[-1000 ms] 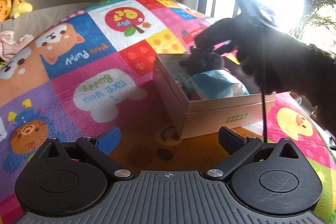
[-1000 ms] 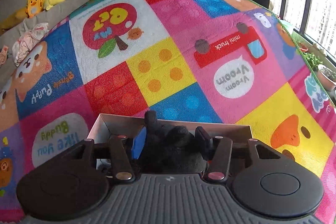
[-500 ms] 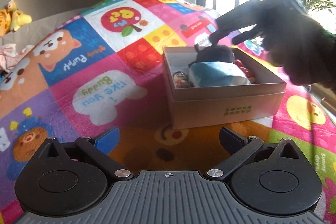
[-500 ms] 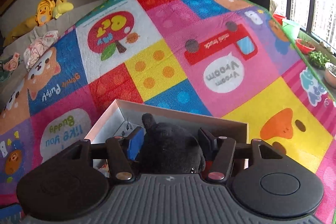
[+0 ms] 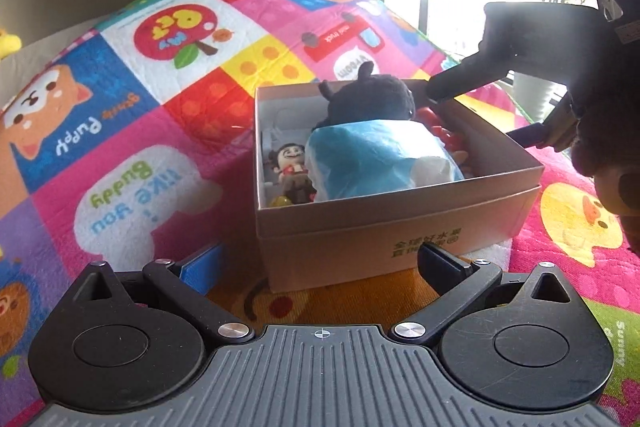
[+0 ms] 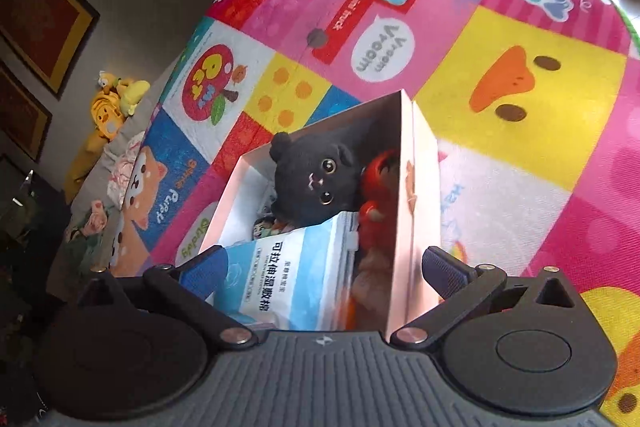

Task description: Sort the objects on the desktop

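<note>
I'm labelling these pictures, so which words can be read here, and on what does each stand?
"mini truck": red truck on the play mat.
"Vroom Vroom": white bubble.
"I like you Buddy": white bubble.
"Puppy": blue dog square.
Chinese print on the blue packet and the box: too small.

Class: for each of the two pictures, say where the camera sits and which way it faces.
Left wrist: on the left gripper, low by the box, facing its side; its own open fingers and the right gripper show.
Right wrist: on the right gripper, looking down into the box; its fingers have just opened, empty.
Shared: box, black plush, blue packet, play mat.
</note>
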Tool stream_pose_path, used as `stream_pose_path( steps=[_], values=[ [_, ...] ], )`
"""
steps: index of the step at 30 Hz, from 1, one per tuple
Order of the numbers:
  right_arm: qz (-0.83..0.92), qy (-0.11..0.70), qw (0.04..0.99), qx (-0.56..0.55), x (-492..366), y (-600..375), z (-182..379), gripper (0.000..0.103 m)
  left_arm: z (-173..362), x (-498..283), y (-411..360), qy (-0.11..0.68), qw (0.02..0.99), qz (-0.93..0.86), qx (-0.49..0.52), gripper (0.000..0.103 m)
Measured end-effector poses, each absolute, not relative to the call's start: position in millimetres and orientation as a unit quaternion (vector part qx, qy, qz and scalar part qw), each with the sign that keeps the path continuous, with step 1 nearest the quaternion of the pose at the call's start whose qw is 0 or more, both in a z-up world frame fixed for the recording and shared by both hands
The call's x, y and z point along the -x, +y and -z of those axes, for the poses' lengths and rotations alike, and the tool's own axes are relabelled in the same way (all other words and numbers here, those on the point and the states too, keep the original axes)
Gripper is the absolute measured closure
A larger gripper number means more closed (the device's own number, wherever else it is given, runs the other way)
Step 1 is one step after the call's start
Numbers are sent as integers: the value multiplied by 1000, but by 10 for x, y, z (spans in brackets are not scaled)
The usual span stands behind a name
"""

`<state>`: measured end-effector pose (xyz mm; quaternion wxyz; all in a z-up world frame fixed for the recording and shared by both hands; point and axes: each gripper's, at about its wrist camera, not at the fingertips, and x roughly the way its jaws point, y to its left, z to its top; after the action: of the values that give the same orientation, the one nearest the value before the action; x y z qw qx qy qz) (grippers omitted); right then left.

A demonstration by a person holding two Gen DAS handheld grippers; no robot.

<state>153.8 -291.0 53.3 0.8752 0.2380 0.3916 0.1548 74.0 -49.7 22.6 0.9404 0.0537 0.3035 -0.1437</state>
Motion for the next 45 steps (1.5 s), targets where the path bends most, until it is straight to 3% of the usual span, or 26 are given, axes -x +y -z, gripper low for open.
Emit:
stream_pose_path(
  steps=[10,13,19,24,31,45],
  values=[
    [-157,375,890,-206,-1949,-2425,-574,0,-263,-842,-100,310,948,57,-44,0],
    [-150,336,909,-195,-1692,-2445,-725,0,-290,-749,-20,314,947,49,-42,0],
    [-136,273,950,-66,-684,-2353,-911,0,-275,-514,0,325,945,38,-14,0],
    [-126,327,936,11,-185,-2152,-579,0,-183,-232,-49,335,942,21,0,0],
    [-74,377,923,24,-251,-2077,-153,0,-64,-187,-168,350,937,-9,-7,0],
    [-58,342,938,12,-382,-2125,-54,0,-55,-227,-191,343,939,-20,-5,0]
  ],
)
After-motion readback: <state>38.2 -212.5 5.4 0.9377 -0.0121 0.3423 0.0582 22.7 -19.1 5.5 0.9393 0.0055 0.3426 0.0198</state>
